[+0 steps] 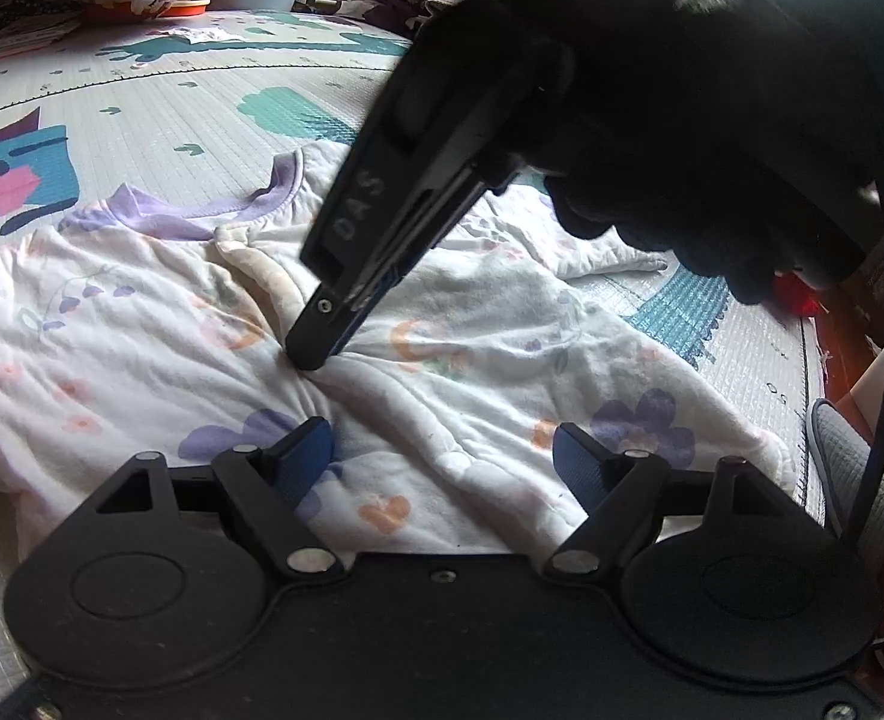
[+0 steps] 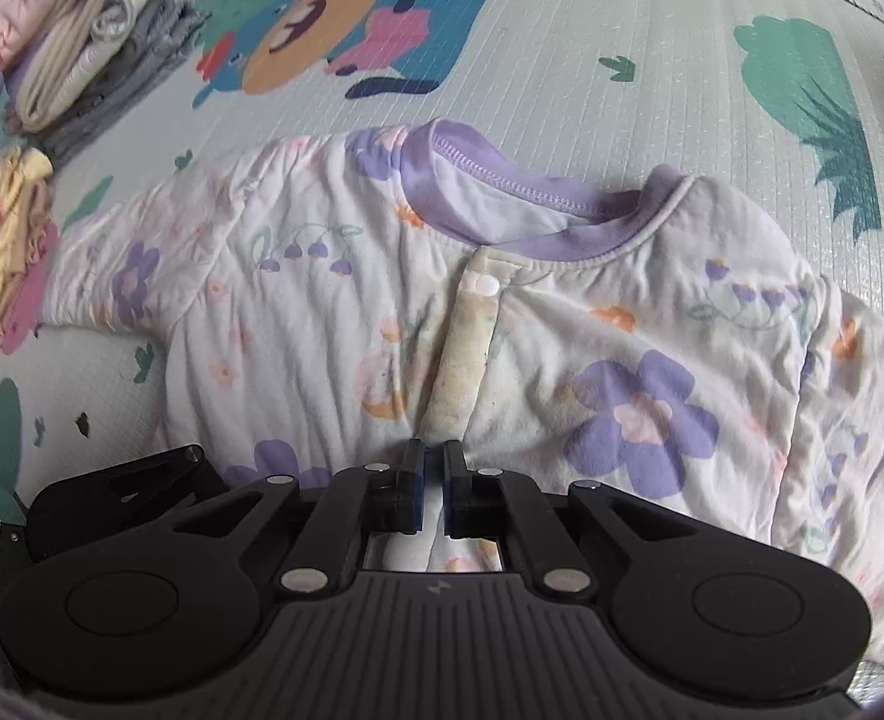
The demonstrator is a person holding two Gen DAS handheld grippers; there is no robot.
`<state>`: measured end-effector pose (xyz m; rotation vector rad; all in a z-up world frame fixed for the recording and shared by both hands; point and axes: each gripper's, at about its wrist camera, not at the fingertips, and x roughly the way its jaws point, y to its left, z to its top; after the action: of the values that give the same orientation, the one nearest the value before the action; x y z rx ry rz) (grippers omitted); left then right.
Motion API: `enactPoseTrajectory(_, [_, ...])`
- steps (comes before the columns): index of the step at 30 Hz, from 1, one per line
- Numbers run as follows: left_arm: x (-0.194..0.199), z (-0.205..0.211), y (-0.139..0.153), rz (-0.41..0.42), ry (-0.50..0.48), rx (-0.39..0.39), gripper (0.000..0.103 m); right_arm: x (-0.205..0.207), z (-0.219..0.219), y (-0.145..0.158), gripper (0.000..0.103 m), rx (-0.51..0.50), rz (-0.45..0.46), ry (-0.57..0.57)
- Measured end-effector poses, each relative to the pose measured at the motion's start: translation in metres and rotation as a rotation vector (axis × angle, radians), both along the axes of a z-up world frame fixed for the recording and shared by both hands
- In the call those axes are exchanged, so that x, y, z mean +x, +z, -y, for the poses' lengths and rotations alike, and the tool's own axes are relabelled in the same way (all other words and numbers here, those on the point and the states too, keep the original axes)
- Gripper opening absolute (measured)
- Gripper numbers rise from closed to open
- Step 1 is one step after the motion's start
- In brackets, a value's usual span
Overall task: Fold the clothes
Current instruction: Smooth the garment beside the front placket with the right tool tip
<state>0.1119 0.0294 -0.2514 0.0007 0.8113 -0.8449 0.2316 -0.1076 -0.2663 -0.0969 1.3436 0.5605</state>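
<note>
Left gripper (image 1: 445, 459) open above floral garment (image 1: 141, 324).

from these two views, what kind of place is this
Probably a home floor, perhaps a child's play area: a cartoon-printed foam play mat, a small floral garment spread on it, and folded clothes stacked at the mat's edge.

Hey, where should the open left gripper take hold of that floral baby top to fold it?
Grip the sleeve cuff of the floral baby top, coming in low from its outer end. The sleeve lies flat and stretched out on the play mat, a free edge for the left gripper, while the right gripper pinches the middle.
</note>
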Motion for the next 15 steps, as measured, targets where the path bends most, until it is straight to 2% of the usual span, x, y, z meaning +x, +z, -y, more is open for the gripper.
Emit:
enactPoseTrajectory(7, [-0.001, 0.002, 0.0, -0.004, 0.002, 0.007, 0.083, 0.0, -0.014, -0.001, 0.007, -0.07, 0.0, -0.015])
enactPoseTrajectory(10, [0.0, 0.004, 0.001, -0.008, 0.008, 0.011, 0.084, -0.006, -0.026, 0.0, 0.009, -0.127, 0.039, 0.022])
enactPoseTrajectory(14, [-0.003, 0.005, 0.001, -0.002, 0.015, 0.014, 0.084, 0.002, -0.005, 0.001, 0.009, -0.035, -0.027, -0.033])
enactPoseTrajectory(15, [-0.003, 0.005, 0.0, -0.001, 0.018, 0.01, 0.084, -0.003, 0.001, 0.004, 0.014, -0.017, -0.004, -0.028])
